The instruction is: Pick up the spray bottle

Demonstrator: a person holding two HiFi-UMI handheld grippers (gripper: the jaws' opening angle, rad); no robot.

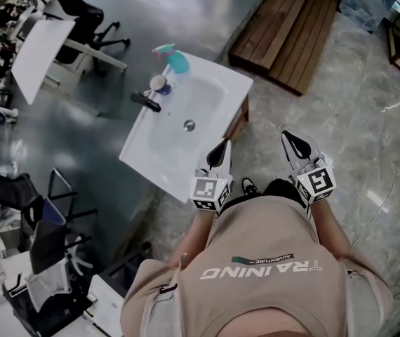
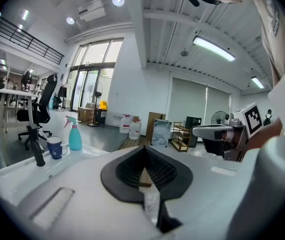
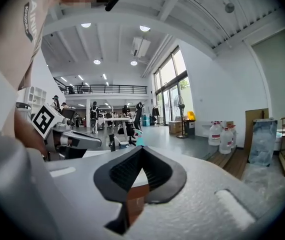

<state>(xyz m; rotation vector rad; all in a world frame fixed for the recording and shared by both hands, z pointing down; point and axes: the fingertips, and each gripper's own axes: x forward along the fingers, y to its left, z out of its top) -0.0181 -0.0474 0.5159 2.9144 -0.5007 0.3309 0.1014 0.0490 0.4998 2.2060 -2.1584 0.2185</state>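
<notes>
The teal spray bottle (image 1: pixel 175 60) with a pink trigger stands upright on the far corner of a white sink unit (image 1: pixel 214 83), next to a blue-and-white cup (image 1: pixel 159 83) and a black faucet (image 1: pixel 146 101). In the left gripper view the spray bottle (image 2: pixel 74 134) stands far off to the left behind the cup (image 2: pixel 55 147). My left gripper (image 1: pixel 219 151) hangs shut and empty over the sink's near edge. My right gripper (image 1: pixel 297 144) is shut and empty, over the floor to the right of the sink. In the right gripper view only the bottle's top (image 3: pixel 139 141) peeks over the jaws.
A wooden platform (image 1: pixel 295 30) lies behind the sink at the right. A white table (image 1: pixel 40 48) and a black office chair (image 1: pixel 88 12) stand at the far left. Dark folding chairs (image 1: pixel 45 223) crowd the lower left. Water jugs (image 2: pixel 131 126) stand in the distance.
</notes>
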